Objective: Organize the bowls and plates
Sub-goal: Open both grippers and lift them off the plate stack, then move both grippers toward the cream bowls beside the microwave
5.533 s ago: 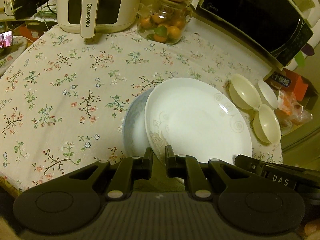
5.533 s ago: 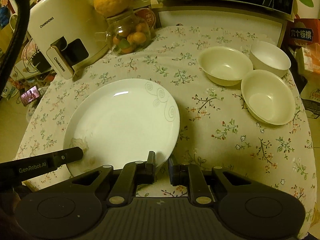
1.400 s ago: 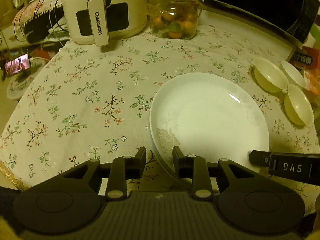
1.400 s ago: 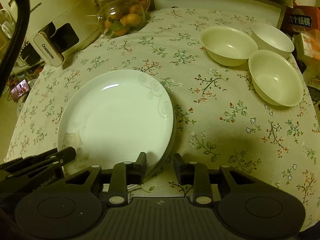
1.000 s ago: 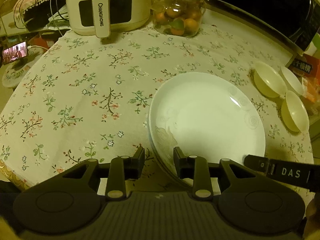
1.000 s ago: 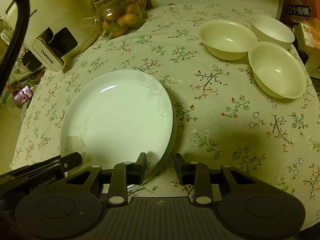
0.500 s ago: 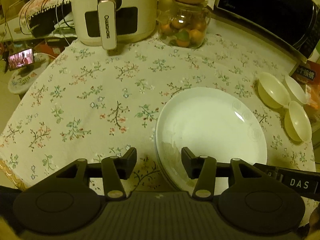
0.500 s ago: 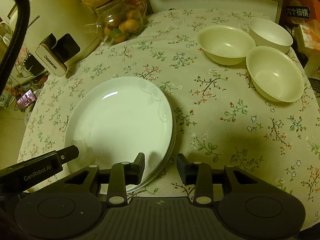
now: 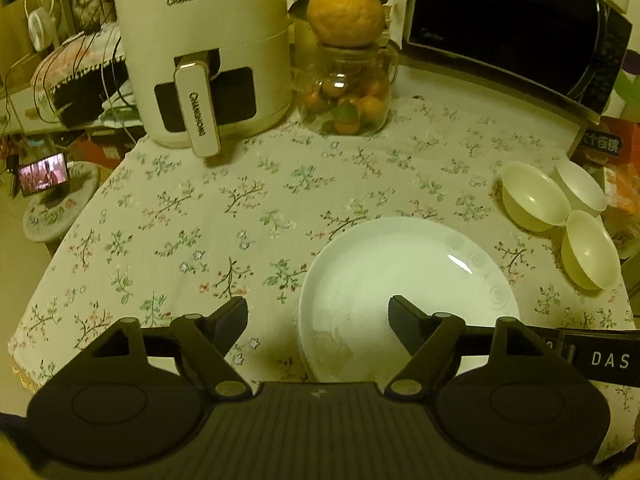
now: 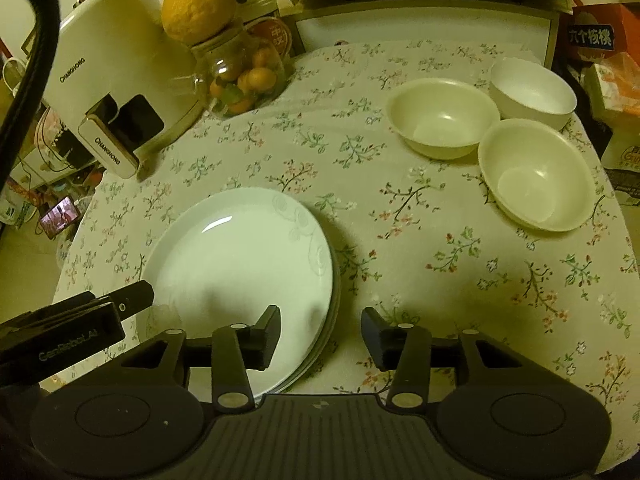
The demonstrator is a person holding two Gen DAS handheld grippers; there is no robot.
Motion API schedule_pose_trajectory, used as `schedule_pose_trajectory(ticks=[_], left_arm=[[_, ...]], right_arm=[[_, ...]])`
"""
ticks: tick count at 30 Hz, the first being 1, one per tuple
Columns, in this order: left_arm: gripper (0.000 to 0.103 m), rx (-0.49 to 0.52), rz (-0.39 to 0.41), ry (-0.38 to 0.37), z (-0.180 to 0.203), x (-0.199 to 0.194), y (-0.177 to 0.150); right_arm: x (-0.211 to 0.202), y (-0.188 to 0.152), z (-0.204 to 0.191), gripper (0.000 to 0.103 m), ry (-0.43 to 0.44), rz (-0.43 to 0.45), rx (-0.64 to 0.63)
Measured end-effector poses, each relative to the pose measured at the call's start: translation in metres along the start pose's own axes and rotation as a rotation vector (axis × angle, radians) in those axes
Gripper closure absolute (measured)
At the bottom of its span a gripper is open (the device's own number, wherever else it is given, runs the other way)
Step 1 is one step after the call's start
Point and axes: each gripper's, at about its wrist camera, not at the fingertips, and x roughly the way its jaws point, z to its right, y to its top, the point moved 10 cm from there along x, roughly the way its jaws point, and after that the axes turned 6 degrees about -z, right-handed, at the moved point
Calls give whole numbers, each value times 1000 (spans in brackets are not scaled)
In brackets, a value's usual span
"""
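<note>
A glossy white plate [image 10: 240, 256] with a faint scroll pattern tops a small stack, left of three cream bowls [image 10: 532, 172]. Both tongs tilt downward over its near edge: the left gripper [image 9: 318, 316] and right gripper [image 10: 320, 328] are spreading, pinching nothing.

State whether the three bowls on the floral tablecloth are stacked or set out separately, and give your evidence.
Separate. Each bowl sits upright on the tablecloth, side by side, none nested inside another.

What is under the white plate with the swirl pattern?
Under the white plate, the rim of another plate peeks out on its right edge. The top plate covers the rest, so its pattern can't be seen.
</note>
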Motion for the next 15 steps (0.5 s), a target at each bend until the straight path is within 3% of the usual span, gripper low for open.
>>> schedule_pose_trajectory(ticks=[4,15], left_arm=[[21,17,2,-10,8,-1,2],[0,38,26,-67,36,-8,19]], right_arm=[[-3,3,4,55,-7,10,0],[-22,17,14,36,-33,57,-67]])
